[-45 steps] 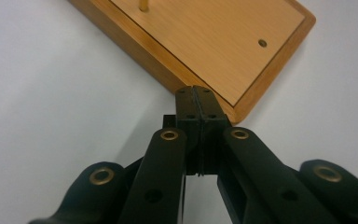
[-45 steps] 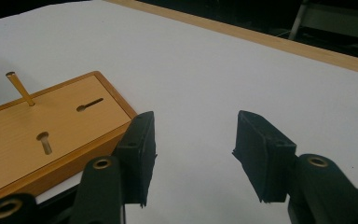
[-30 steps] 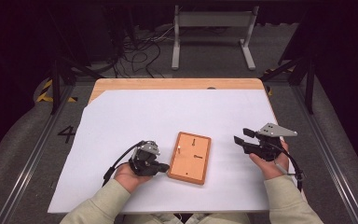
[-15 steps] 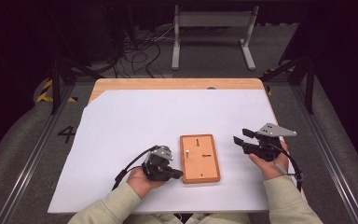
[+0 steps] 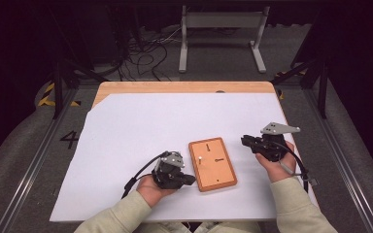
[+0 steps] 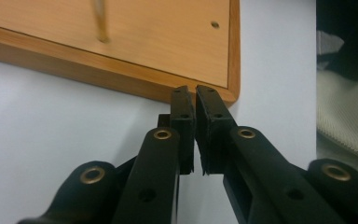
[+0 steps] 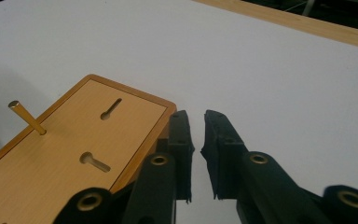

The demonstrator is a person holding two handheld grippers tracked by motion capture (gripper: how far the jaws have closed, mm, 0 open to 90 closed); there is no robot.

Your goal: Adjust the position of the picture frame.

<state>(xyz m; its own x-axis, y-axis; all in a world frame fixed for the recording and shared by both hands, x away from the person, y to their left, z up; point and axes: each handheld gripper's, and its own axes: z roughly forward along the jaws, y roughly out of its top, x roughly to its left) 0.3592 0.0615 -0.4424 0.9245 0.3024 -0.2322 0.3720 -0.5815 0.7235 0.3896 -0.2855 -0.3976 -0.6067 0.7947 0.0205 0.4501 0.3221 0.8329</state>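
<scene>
A wooden board with two keyhole slots and a brass pin lies on the white sheet between my grippers. My left gripper rests at the board's near left corner; its jaws have just been opening to a thin slit, with nothing between them. In the left gripper view its tips touch the board's edge. My right gripper hovers just right of the board's far right corner. Its jaws have just been closing and stand nearly together, empty, beside the board and the leaning pin.
The white sheet covers most of a wooden table. Beyond the table's far edge stand a metal frame and loose cables on the dark floor.
The left gripper slid right along the near side and the board turned and shifted right with it. The right gripper's jaws came together; that hand stayed in place.
</scene>
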